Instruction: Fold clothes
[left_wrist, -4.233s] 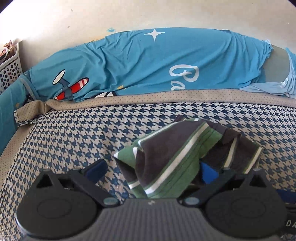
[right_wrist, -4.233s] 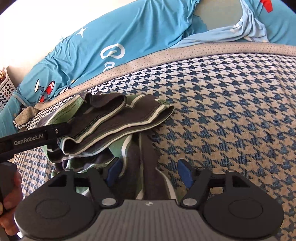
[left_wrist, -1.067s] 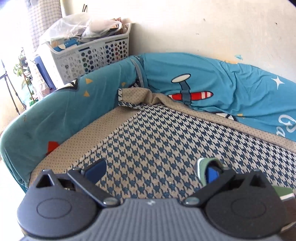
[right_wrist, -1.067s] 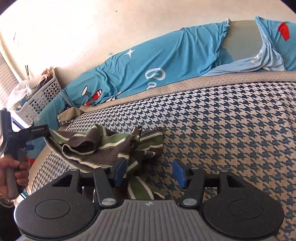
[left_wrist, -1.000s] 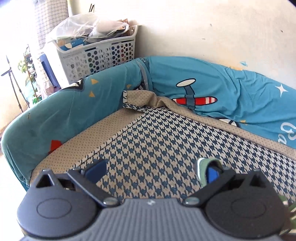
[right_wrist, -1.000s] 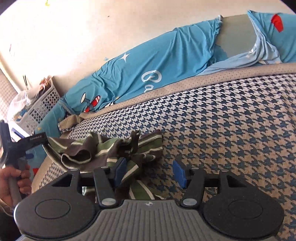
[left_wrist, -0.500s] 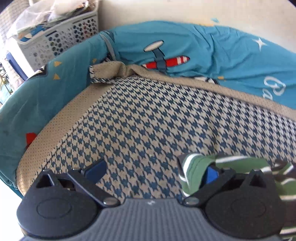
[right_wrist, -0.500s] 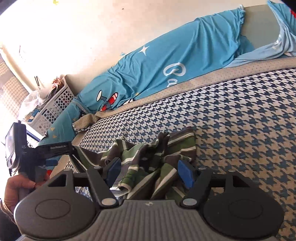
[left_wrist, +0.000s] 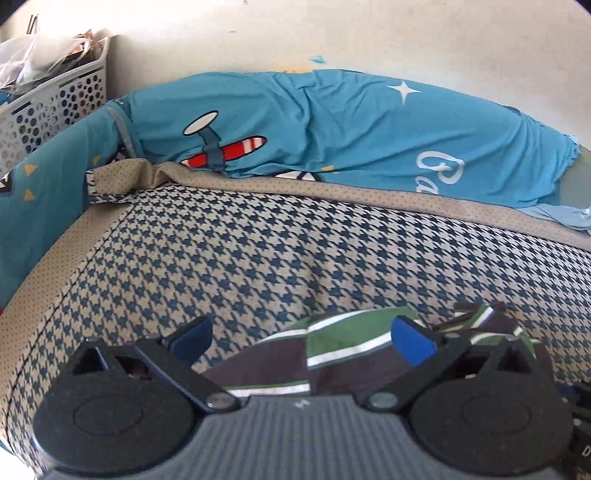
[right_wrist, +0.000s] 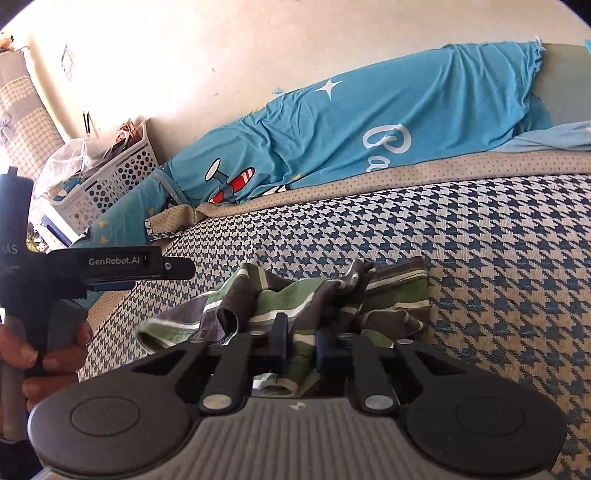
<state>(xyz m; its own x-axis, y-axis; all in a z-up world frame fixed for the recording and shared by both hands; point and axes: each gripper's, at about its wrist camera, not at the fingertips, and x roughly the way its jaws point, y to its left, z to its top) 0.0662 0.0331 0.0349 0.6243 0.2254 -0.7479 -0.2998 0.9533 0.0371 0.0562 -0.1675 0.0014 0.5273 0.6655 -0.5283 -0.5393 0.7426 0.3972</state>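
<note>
A striped garment (right_wrist: 325, 295) in green, dark brown and white lies crumpled on the houndstooth bed cover (right_wrist: 480, 258). My right gripper (right_wrist: 304, 345) is shut on a fold at its near edge, with cloth bunched between the blue pads. My left gripper (left_wrist: 301, 339) is open, and the garment (left_wrist: 343, 339) lies flat under its spread fingers. In the right wrist view the left gripper (right_wrist: 166, 266) hovers just left of the garment, held by a hand (right_wrist: 37, 354).
A blue bedsheet with a plane print (left_wrist: 332, 125) is heaped along the wall behind the bed. A white perforated basket (right_wrist: 110, 181) full of things stands past the bed's left corner. The cover's tan border (left_wrist: 55, 273) marks the left edge.
My right gripper has gone from open to shut on the garment. The left gripper has swung right, and the cloth that hung on its right finger now lies under it.
</note>
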